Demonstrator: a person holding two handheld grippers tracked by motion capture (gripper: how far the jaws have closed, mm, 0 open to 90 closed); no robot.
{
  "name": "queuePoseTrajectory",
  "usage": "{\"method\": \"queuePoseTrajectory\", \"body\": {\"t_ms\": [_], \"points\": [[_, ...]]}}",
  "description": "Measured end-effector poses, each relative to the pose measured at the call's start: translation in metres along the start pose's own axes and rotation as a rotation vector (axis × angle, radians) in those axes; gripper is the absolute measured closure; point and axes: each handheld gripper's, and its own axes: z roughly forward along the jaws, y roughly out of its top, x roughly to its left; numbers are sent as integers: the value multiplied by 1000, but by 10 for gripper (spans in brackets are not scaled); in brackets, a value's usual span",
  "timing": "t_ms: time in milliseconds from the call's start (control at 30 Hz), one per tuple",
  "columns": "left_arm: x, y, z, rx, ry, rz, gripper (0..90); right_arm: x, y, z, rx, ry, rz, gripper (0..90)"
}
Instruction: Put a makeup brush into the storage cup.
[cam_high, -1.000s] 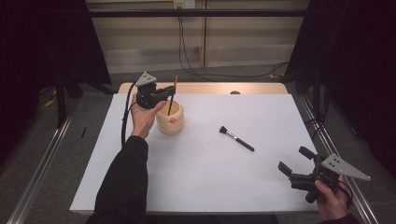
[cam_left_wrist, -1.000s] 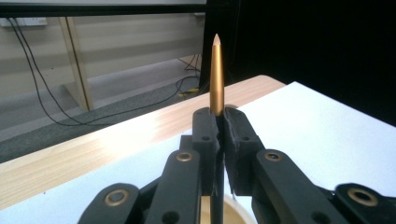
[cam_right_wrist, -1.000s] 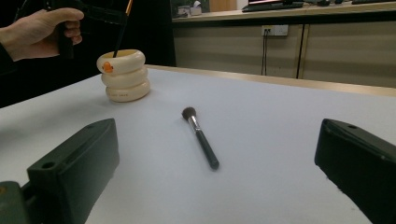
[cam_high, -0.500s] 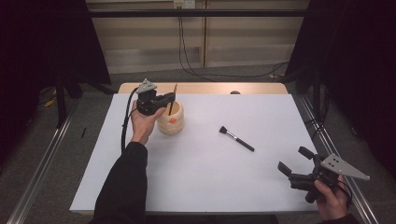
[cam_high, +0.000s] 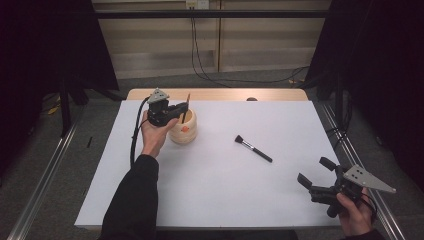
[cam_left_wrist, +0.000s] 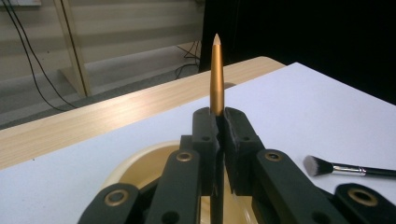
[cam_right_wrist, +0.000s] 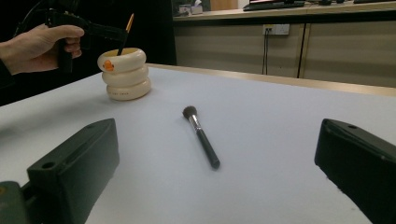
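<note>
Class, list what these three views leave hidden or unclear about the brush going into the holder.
- Gold-handled brush: its lower end is hidden behind the left gripper in the left gripper view, and too small in the high view.
- Cream holder: its inside is cut off at the left gripper view's bottom edge.
- Holder's orange mark: too small to read.

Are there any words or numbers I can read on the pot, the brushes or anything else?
None can be read.
Cream pot: an orange mark near the rim and a faint smudge low on its side, too small and blurred to read.
Black makeup brush on the white table: no writing visible.
</note>
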Motion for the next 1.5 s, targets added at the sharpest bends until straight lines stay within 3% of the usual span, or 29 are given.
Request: {"method": "queuePoseTrajectory", "body": {"t_ms": [267, 333, 400, 833, 1233, 1500], "points": [[0, -1, 1, 10, 5, 7, 838, 0, 0, 0, 2, 4, -7, 0], [1, -2, 2, 11, -3, -2, 837, 0, 0, 0, 1, 2, 0, 0], [0, -3, 2, 17, 15, -14, 836, 0, 0, 0, 3, 4, -4, 0], [3, -3, 0, 29, 15, -1, 826, 0, 0, 0, 2, 5, -6, 0], [4, -4, -1, 26, 22, -20, 757, 0, 0, 0, -2, 3, -7, 0], [0, -3, -4, 19, 16, -19, 624, 1, 0, 0, -8, -2, 6, 0]]}}
